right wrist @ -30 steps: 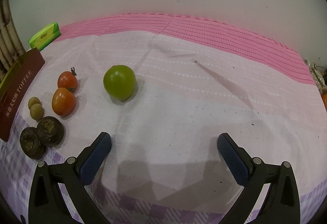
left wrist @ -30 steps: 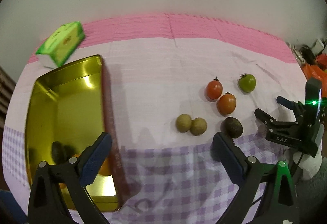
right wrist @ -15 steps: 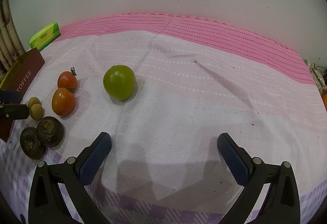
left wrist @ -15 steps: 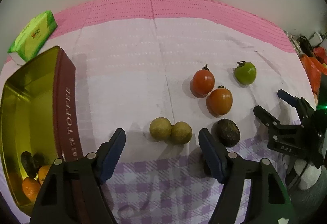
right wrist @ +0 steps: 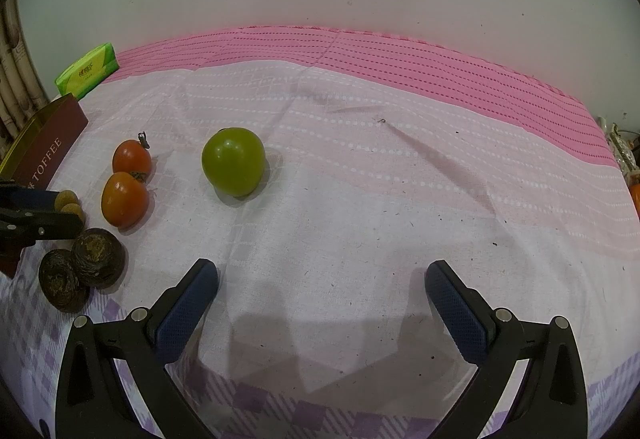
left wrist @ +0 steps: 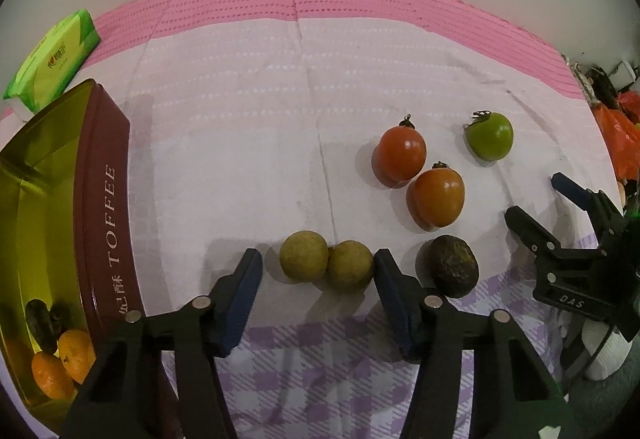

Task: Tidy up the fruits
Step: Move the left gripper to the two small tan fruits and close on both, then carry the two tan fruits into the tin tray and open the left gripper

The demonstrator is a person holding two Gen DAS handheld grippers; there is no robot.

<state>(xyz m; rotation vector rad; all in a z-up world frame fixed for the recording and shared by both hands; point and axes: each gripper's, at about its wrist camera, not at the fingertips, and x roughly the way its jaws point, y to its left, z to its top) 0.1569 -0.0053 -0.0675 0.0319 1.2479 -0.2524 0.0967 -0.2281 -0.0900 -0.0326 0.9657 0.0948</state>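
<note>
Probably a home: cloth-covered table (right wrist: 360, 223), tissue pack (right wrist: 86, 71), toffee tin (left wrist: 104, 199).

Now lower, left tool (left wrist: 318, 265) closing around two longans (left wrist: 325, 264); tin (left wrist: 107, 199) shifted toward 9 o'clock.

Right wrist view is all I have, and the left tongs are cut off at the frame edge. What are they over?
Observer: The left tongs straddle the two small round tan fruits. The jaws are closing, with a gap showing at the pad nearer the tin.
Operator: I only see the outside of the maroon TOFFEE tin. Is anything in it?
Observer: Yes. Small orange fruits and dark wrinkled fruits lie in its near corner, on the gold inner floor.
</note>
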